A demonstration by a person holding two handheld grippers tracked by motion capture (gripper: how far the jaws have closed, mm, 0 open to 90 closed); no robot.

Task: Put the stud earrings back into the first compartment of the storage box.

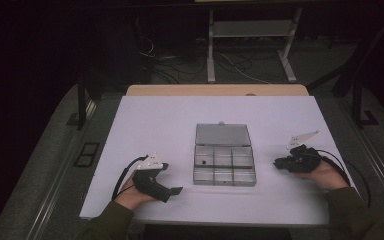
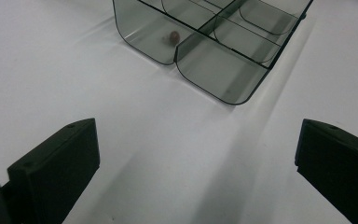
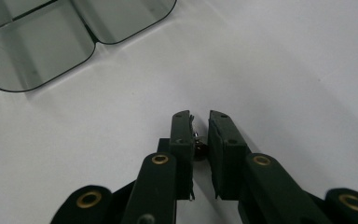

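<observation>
Sorting looks partly done. A clear box [image 1: 224,166] with six compartments sits mid-bench, lid [image 1: 223,134] laid open at the back. One small dark bead [image 2: 173,35] already lies in a compartment on the box's left side, seen in the left gripper view near the box's corner; the other compartments look bare, though a faint speck in one cannot be made out.

The right tool [image 3: 200,140] rests on the bench to the right of the box, well apart from it, jaws drawn narrow — a small dark piece with a metal tip [image 3: 198,148] sits pinched between them. What that piece is cannot be told for sure; it seems a bead or stud like the first.

The left tool [image 2: 196,163] has its jaws wide with nothing between them, resting near the box's left front corner.

Left to do, by this reading — carry the pinched piece over and drop it into a compartment.
</observation>
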